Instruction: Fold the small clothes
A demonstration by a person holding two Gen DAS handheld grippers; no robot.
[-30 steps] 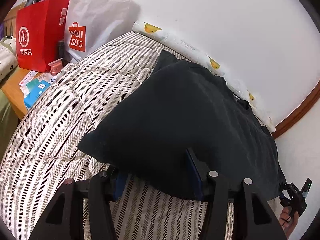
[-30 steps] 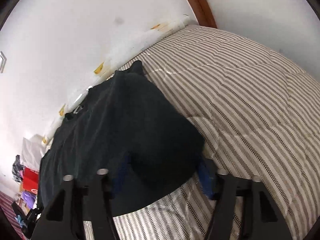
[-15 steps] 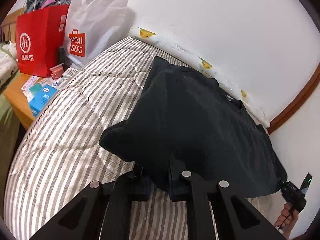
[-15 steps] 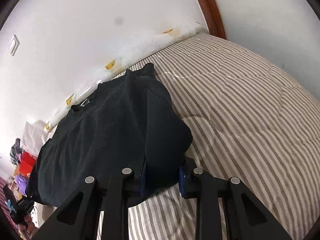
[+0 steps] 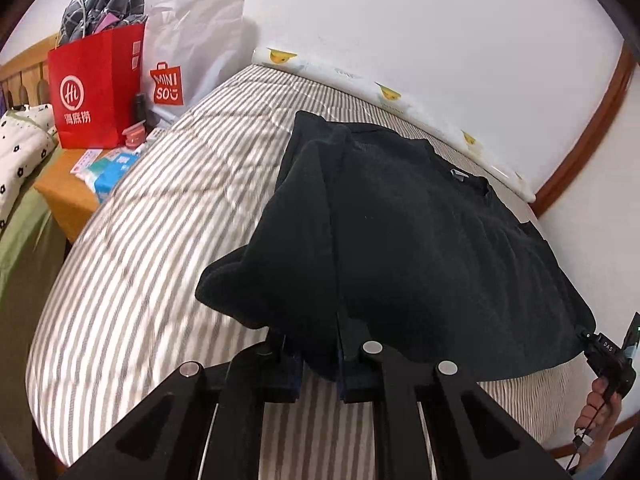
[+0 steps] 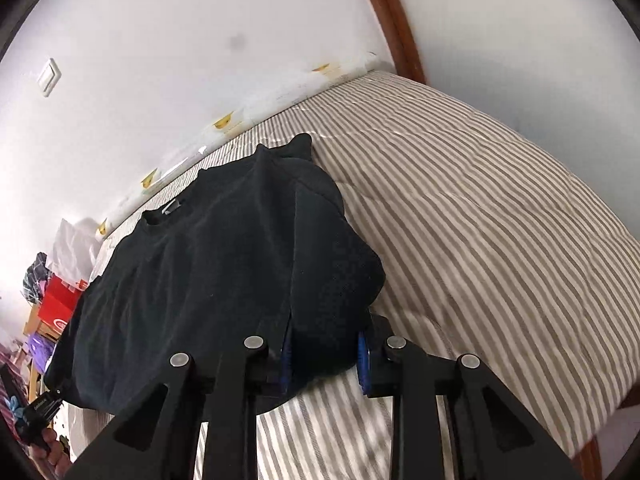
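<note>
A black knit T-shirt (image 5: pixel 420 248) lies on the grey-striped quilted bed (image 5: pixel 152 216), collar toward the wall; the left gripper (image 5: pixel 320 364) and right gripper (image 6: pixel 324 356), jaws clamped on its two near hem corners, lift that edge, ready to carry it toward the collar.

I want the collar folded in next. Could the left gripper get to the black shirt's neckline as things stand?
Probably not yet: the left gripper is shut on the black shirt at its near hem. The neckline lies uncovered on the far side, so the way is clear after letting go.
</note>
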